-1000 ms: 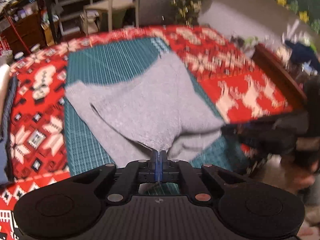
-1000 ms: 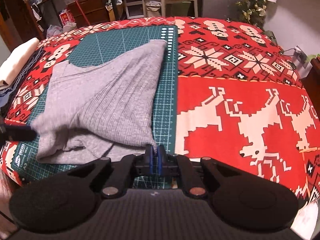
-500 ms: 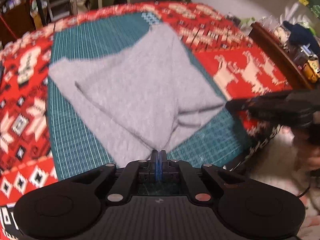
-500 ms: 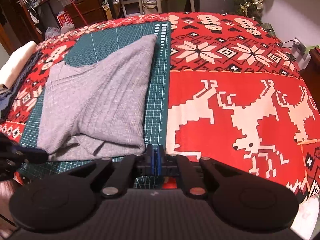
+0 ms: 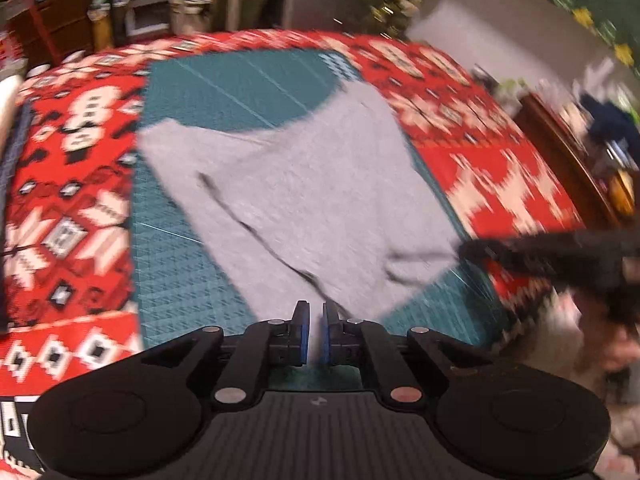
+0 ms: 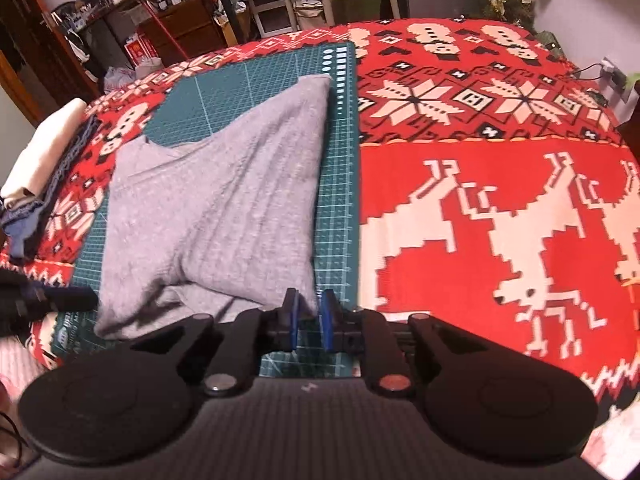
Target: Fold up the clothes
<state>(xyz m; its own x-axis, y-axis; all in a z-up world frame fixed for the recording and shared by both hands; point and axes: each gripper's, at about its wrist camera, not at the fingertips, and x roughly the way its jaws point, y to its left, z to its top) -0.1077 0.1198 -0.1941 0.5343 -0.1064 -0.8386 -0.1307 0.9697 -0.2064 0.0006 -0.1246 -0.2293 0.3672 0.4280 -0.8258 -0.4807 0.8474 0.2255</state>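
We see a grey garment [image 6: 216, 216] lying folded over on a green cutting mat [image 6: 340, 168], which sits on a red patterned cover [image 6: 480, 208] over the table. Taking the mat as our landmark, the garment covers most of its middle and near part, one point reaching toward the mat's far right corner. Our left hand-held gripper [image 5: 315, 330] is at the mat's near edge, its blue pads slightly apart and opening, with the garment's near edge just past them and not pinched. Our right hand-held gripper [image 6: 308, 322] is at the mat's near right edge, its jaws opening, the garment's near corner lying between the pads, which no longer press on it. Folded clothes [image 6: 36, 168] lie left of the mat.
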